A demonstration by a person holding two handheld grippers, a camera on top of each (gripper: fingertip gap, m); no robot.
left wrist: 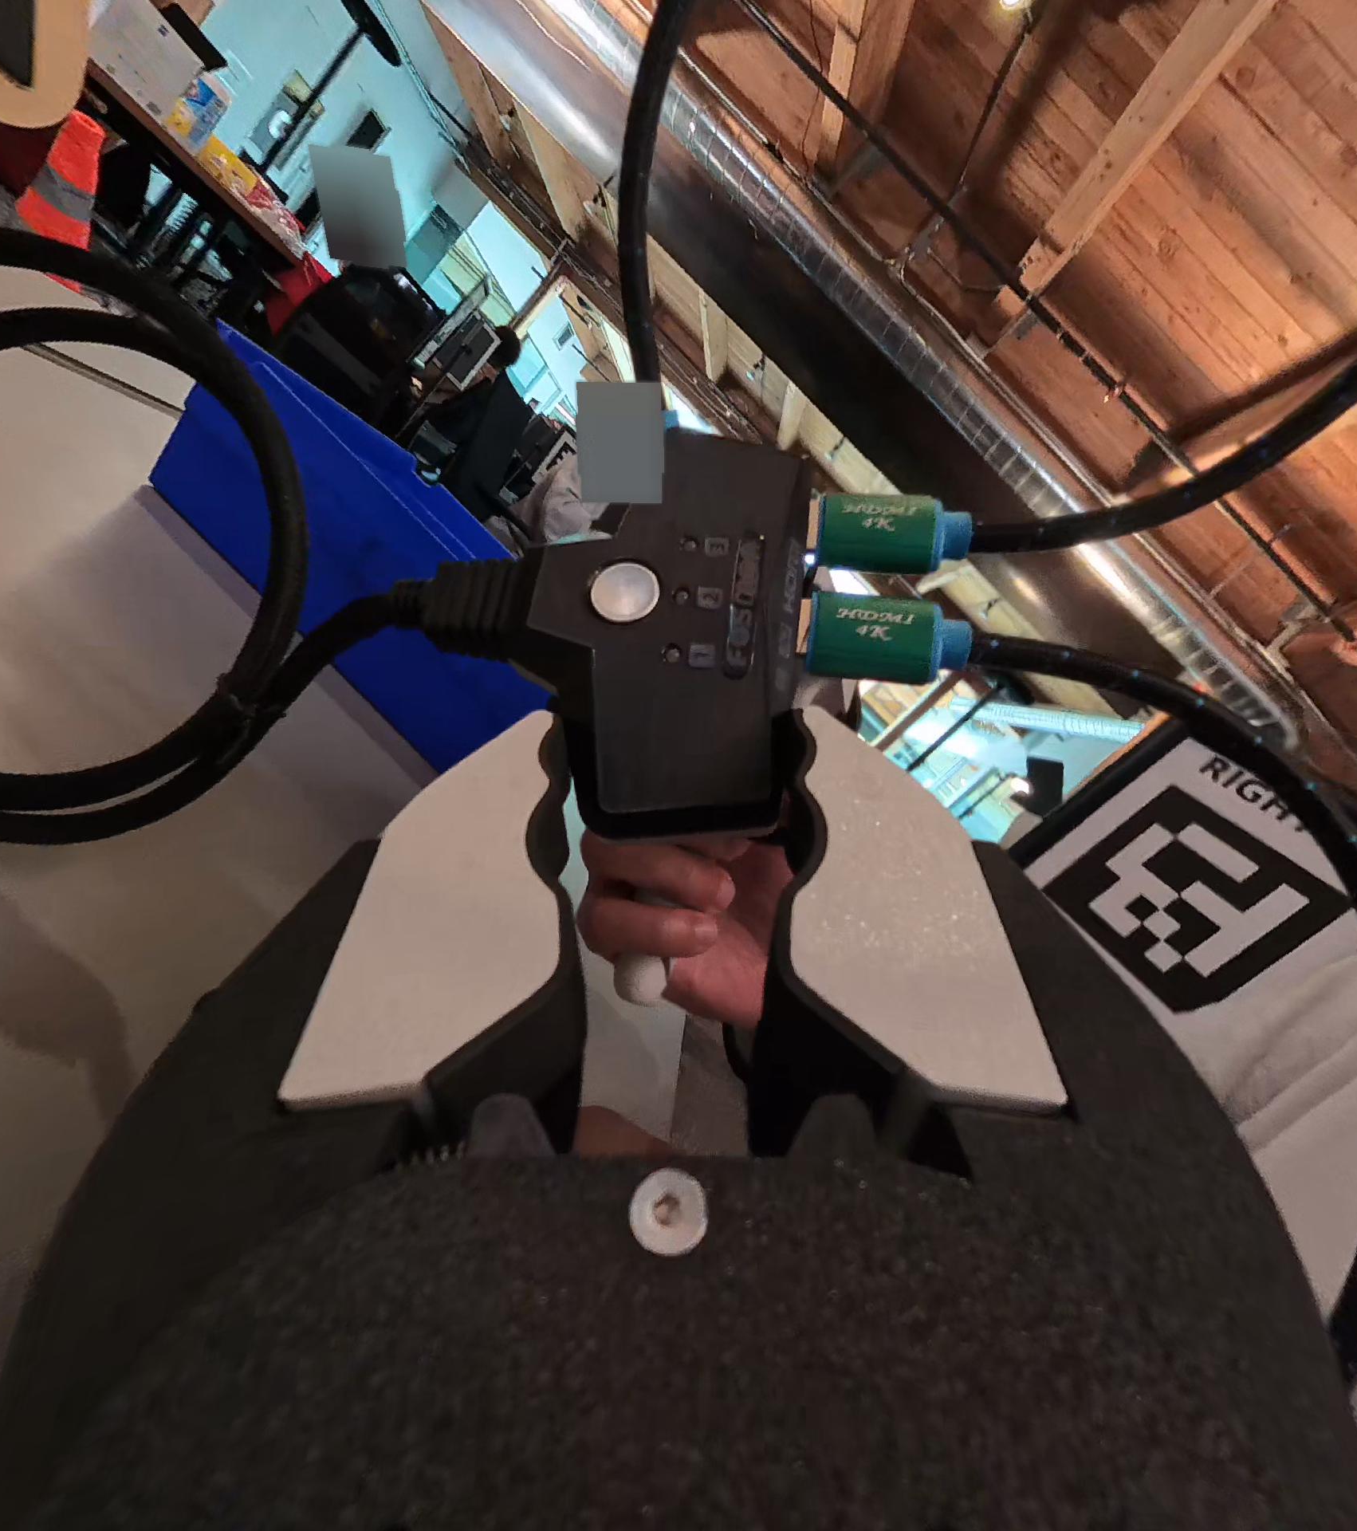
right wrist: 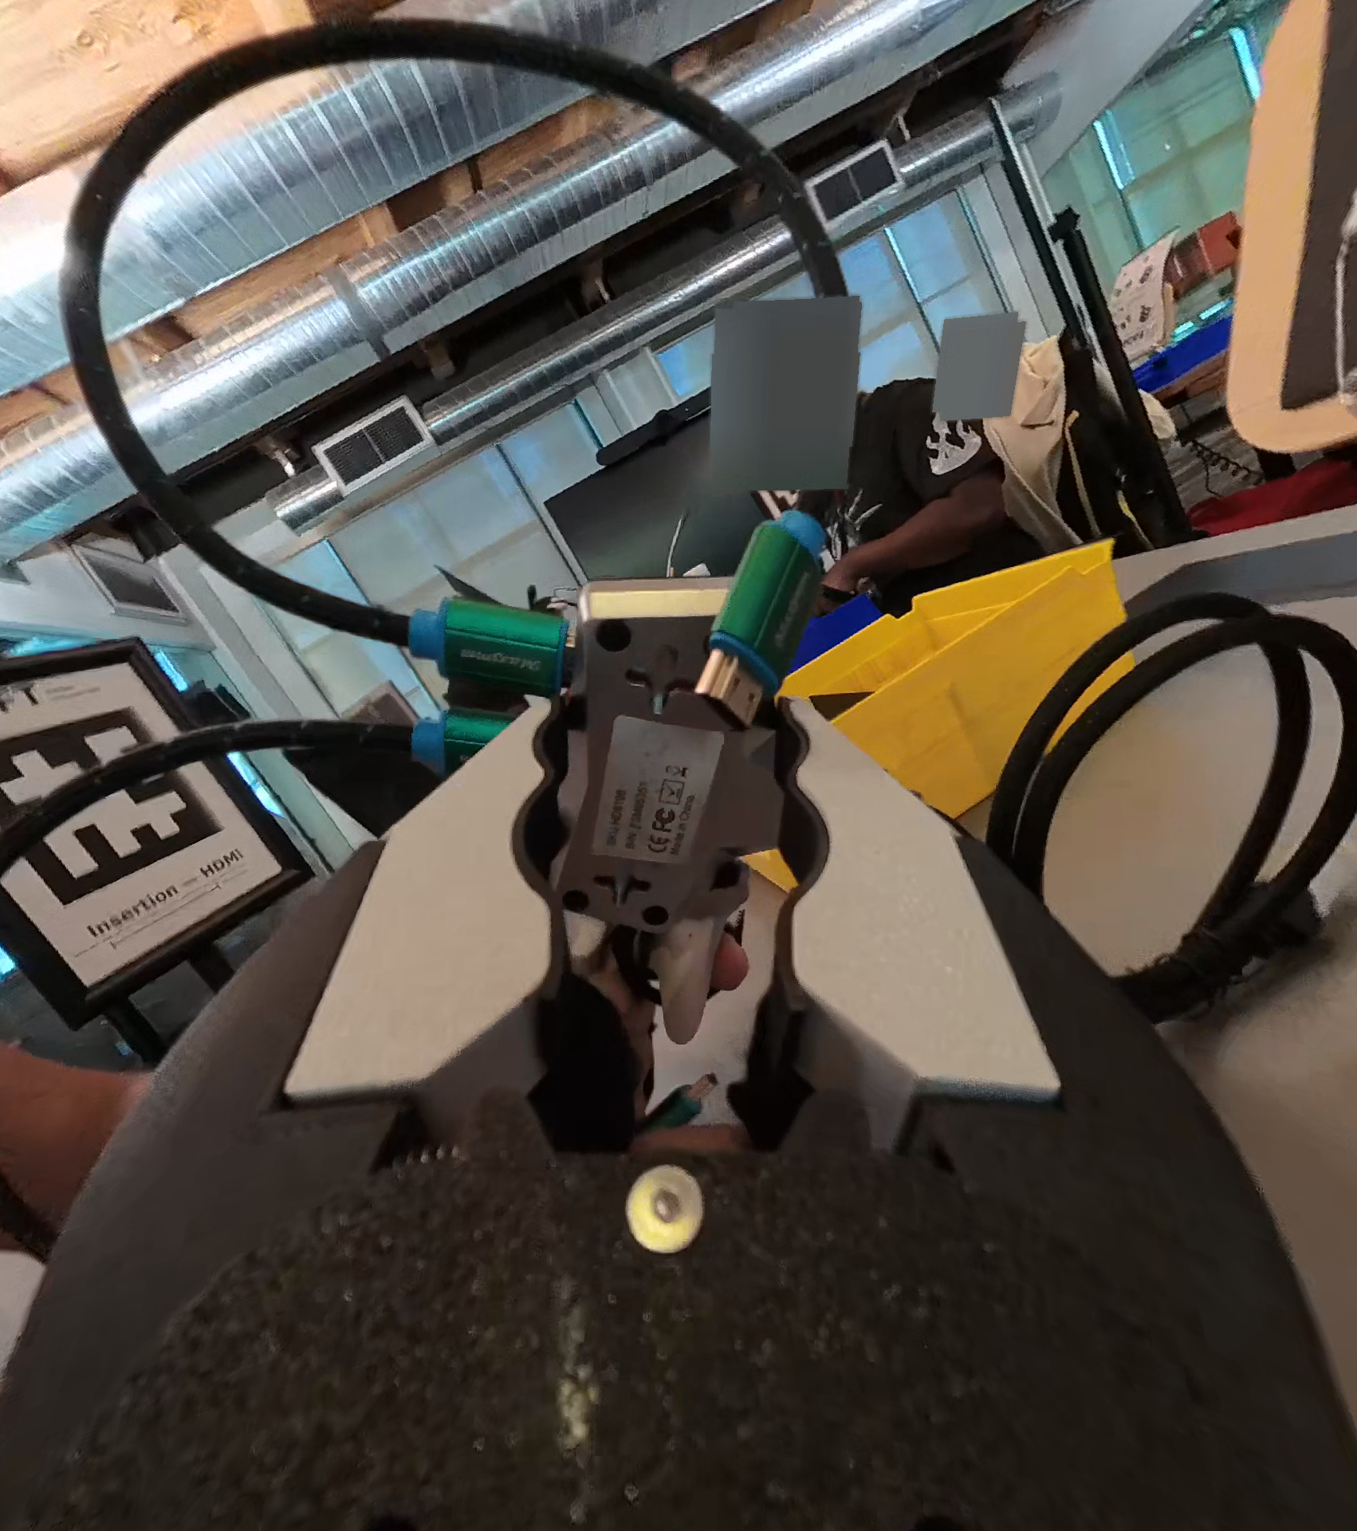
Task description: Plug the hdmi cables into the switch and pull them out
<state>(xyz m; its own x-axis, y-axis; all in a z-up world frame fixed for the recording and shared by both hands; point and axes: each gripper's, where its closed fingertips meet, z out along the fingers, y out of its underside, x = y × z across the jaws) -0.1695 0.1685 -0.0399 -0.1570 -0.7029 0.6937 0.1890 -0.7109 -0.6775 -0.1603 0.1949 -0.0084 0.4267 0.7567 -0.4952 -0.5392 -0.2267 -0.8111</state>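
Wooden ceiling (left wrist: 1156, 166) and metal ducting fill the background, so both cameras are tipped well up off the pale surface (left wrist: 37, 580).

In the left wrist view, going left to right, I see the coiled black cable (left wrist: 277, 514) by the blue bin (left wrist: 344, 530). Its moulded lead runs into the switch (left wrist: 683, 646), which is lifted clear of the surface. My left tool (left wrist: 679, 729) is clamped on the switch's near end. On the switch's right side the upper plug (left wrist: 878, 530) and lower plug (left wrist: 874, 642), both green-shelled, sit fully in their ports.

In the right wrist view I am looking at the labelled underside of the switch. A marker placard (right wrist: 95, 812) stands at the left, then come the two seated plugs. A third plug (right wrist: 762, 621) hangs tilted with its gold tip bare, just beside the switch's edge. Beyond it are the yellow bin (right wrist: 990, 704) and the coil. The fingers of my right tool (right wrist: 667, 721) stand on either side of the switch body. I cannot tell whether they press on it, and they do not hold the loose plug.

I judge two cables are in and the third is out, either awaiting insertion or freshly pulled. Next I would need to grip that green shell with the right tool, square the gold tip to the free port, and push straight while the left tool braces.
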